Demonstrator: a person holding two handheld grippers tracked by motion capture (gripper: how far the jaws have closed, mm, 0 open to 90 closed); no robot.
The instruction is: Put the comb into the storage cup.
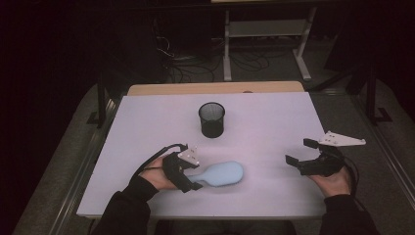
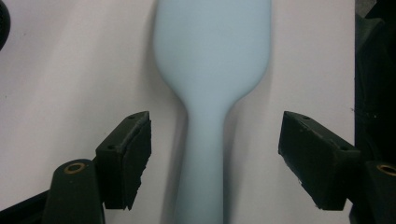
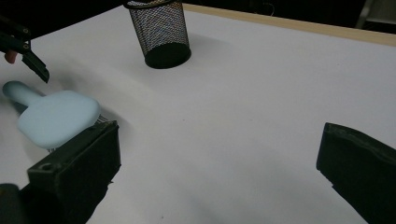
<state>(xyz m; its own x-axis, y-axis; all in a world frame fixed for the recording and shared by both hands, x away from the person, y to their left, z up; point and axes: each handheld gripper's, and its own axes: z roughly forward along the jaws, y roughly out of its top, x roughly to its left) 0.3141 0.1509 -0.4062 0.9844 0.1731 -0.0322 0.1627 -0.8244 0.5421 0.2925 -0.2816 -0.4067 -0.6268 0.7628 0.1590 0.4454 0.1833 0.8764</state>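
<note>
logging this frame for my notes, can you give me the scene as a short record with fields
surface: white tabletop
main item: light blue hairbrush, lying bristles down, handle toward the left tongs
left tongs: open, jaws either side of the brush handle, not touching it
right tongs: open, nothing between the jaws, apart from the brush
other item: black mesh cup, upright, behind the brush

Both grippers sit low over the table, left gripper fingers spread wide, right gripper seemingly open too.
</note>
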